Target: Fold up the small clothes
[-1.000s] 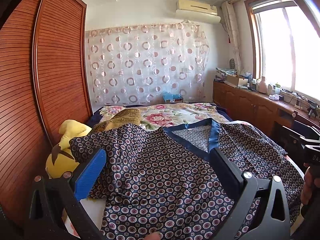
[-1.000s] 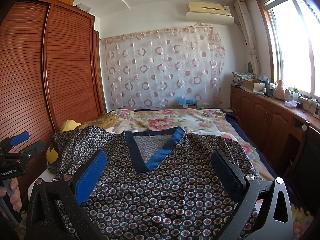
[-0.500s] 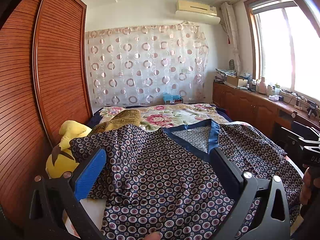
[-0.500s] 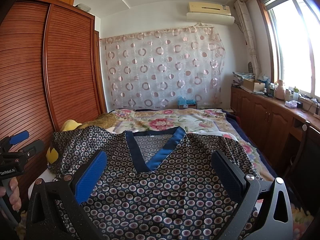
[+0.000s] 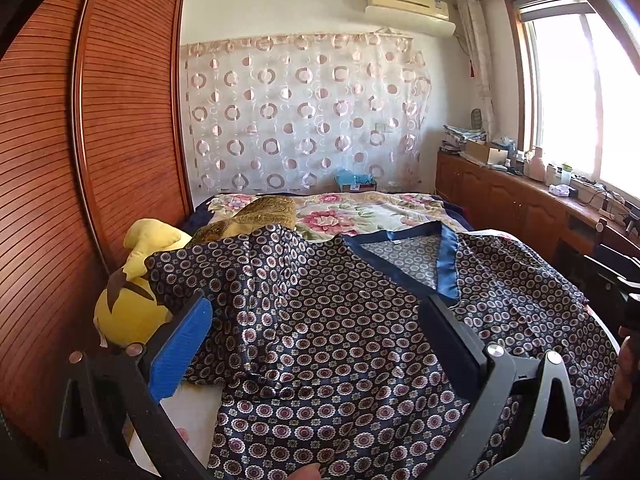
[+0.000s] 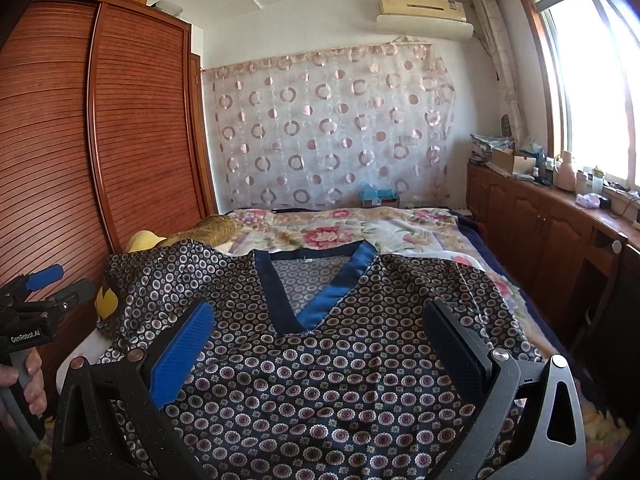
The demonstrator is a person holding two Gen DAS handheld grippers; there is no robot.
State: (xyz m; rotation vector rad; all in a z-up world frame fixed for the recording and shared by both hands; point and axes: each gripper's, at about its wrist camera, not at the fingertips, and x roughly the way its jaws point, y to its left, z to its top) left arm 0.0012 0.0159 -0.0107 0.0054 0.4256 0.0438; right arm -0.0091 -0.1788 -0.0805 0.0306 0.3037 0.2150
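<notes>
A dark navy top with a circle print (image 5: 328, 320) and a blue V-neck trim (image 5: 446, 268) lies spread front up on the bed. It also shows in the right wrist view (image 6: 328, 364), neck trim (image 6: 320, 300) pointing toward me. Its left sleeve (image 5: 192, 268) is rumpled over a yellow plush toy (image 5: 128, 312). My left gripper (image 5: 316, 316) is open and empty above the top's left half. My right gripper (image 6: 320, 320) is open and empty above the chest. The left gripper also appears at the left edge of the right wrist view (image 6: 40, 284).
The bed carries a floral cover (image 6: 352, 232) and a golden-brown cushion (image 5: 260, 216). A wooden slatted wardrobe (image 5: 80, 160) stands close on the left. A wooden cabinet with clutter (image 6: 560, 208) runs under the window on the right.
</notes>
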